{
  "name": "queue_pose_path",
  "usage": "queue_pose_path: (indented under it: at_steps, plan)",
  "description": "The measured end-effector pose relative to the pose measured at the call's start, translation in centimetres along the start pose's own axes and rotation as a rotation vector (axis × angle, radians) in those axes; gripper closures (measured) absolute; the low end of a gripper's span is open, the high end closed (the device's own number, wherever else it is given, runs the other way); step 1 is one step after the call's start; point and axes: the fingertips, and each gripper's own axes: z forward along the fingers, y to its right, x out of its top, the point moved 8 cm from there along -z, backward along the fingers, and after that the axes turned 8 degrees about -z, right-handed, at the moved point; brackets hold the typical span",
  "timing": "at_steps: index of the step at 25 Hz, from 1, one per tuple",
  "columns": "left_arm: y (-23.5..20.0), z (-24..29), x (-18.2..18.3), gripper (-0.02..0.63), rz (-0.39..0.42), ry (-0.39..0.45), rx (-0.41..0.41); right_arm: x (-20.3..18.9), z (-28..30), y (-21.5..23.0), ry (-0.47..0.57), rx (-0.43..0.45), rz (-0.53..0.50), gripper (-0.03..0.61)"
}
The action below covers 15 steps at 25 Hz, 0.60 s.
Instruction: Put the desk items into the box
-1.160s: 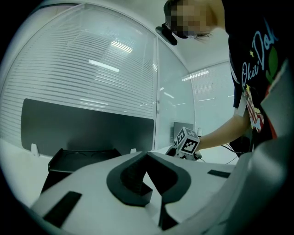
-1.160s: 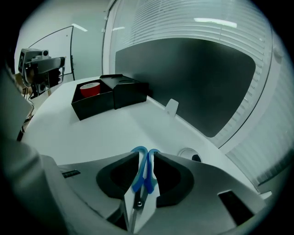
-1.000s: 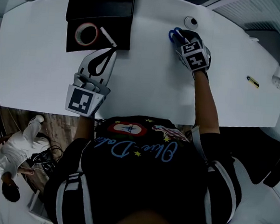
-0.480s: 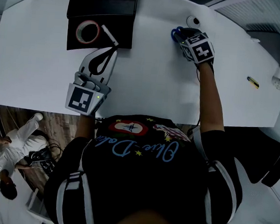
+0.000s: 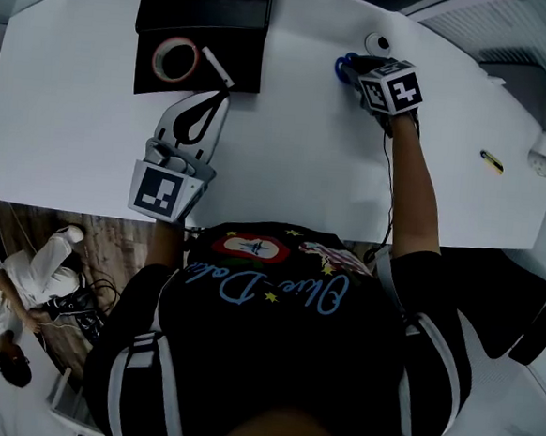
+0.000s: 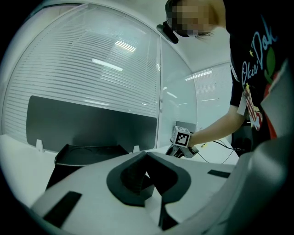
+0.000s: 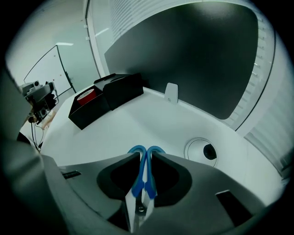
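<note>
Right fingers close on the blue scissors, far across the white surface.

The right gripper [image 5: 353, 70] reaches to the far right part of the surface [image 5: 286, 166]. Its fingers are closing, and the scissors [image 7: 136, 181] sit between them, with the blue handles touching both fingers. A round hole [image 5: 374, 43] in the surface is just beside them, a bit farther away. The left gripper [image 5: 218, 100] rests nearer the person. Its fingers are shut together with nothing in them, and the tips point at the black box [image 5: 205, 9]. The box sits at the far left. A tape roll [image 5: 176, 59] and a white pen [image 5: 214, 69] lie in its open part.
</note>
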Motion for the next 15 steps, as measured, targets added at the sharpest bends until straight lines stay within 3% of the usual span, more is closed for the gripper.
queue_pose_path:
  at_steps: [7,15]
  plan:
    - [0.1,-0.8,0.3,0.614,0.008,0.011,0.009,-1.1,-1.1,-0.2,0.063,-0.111,0.029,0.506]
    - [0.5,-1.5,0.5,0.614,0.024,0.019,0.0,-1.1,-5.3,-1.9,0.229,-0.226,0.067,0.509]
